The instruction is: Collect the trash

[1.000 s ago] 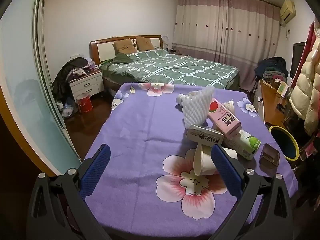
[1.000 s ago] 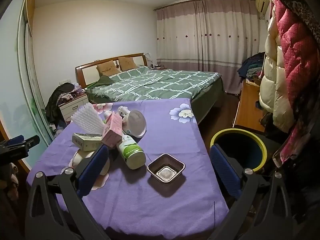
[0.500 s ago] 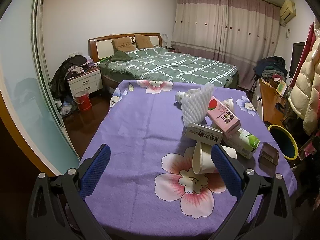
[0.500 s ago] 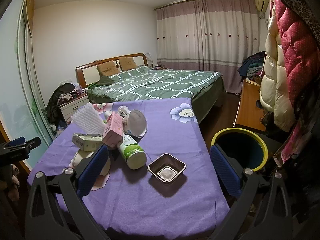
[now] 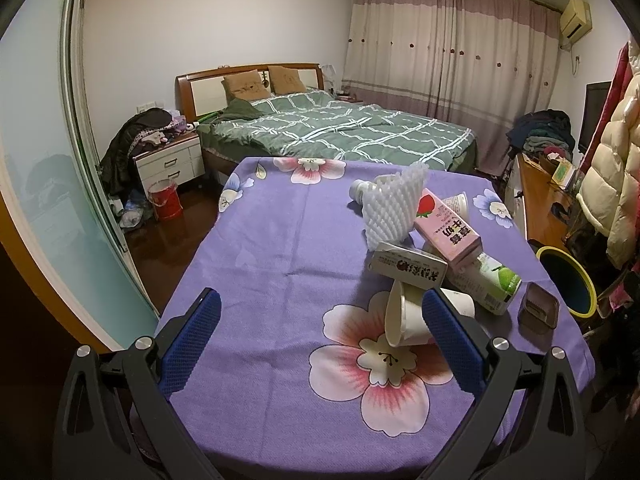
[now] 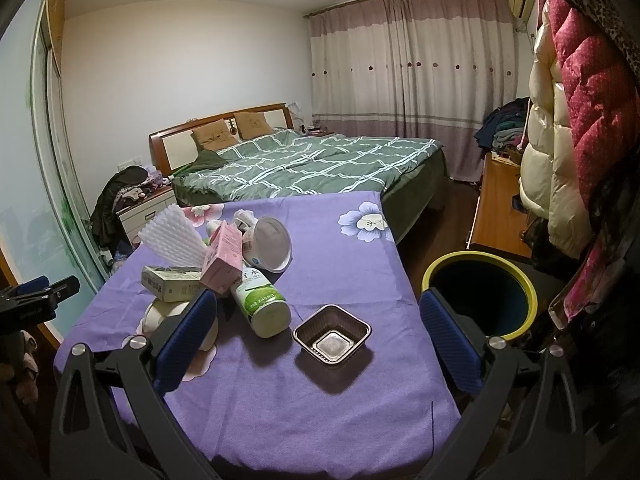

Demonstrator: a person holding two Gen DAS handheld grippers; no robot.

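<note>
Trash lies piled on the purple flowered tablecloth [image 5: 280, 248]: a white foam net [image 5: 394, 208], a pink milk carton [image 5: 446, 232], a small grey-green box [image 5: 406, 270], a green-label bottle [image 5: 490, 284], a tipped white paper cup [image 5: 404, 320] and a brown plastic tray [image 6: 331, 334]. The bin [image 6: 480, 292], dark with a yellow rim, stands on the floor right of the table. My left gripper [image 5: 320, 336] is open and empty above the near table edge, its right finger beside the cup. My right gripper [image 6: 320, 336] is open and empty, just short of the tray.
A green checked bed [image 6: 312, 164] stands behind the table. A white nightstand [image 5: 170, 166] and a red bucket [image 5: 165, 200] are at the far left. A wooden desk [image 6: 500, 200] and hanging coats [image 6: 568, 128] crowd the right side beside the bin.
Both views have shifted only slightly; the left gripper has drawn back a little from the table. Nothing was picked up or moved.
</note>
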